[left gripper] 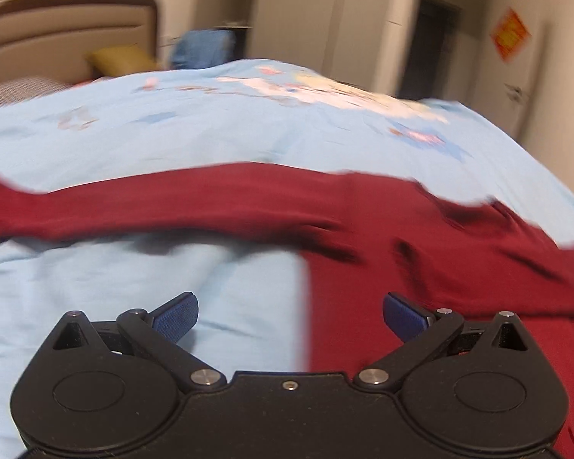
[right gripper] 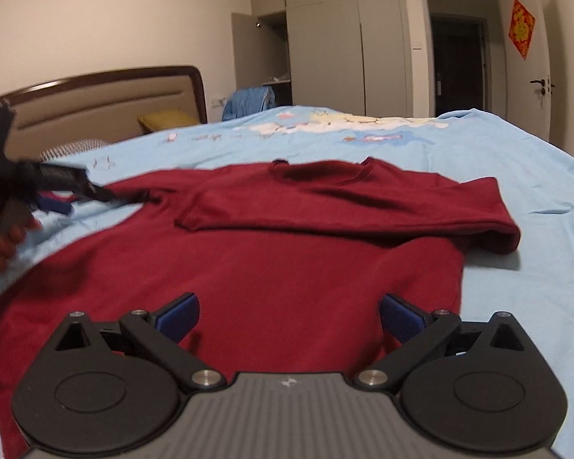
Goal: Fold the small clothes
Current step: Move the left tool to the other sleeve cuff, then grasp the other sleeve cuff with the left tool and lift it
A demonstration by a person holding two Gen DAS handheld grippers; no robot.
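Dark red long-sleeved knit top (right gripper: 271,267): flat on the light blue printed bedsheet (right gripper: 516,176), one sleeve folded across the chest, neckline at 12 o'clock. Bare sheet lies beyond its edges at 3 o'clock. Left hand-held gripper (left gripper: 291,315): spread wide, empty. Right hand-held gripper (right gripper: 289,317): spread wide, empty, above the hem.

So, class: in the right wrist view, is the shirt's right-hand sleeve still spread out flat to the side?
No: that sleeve is folded across the dark red shirt.
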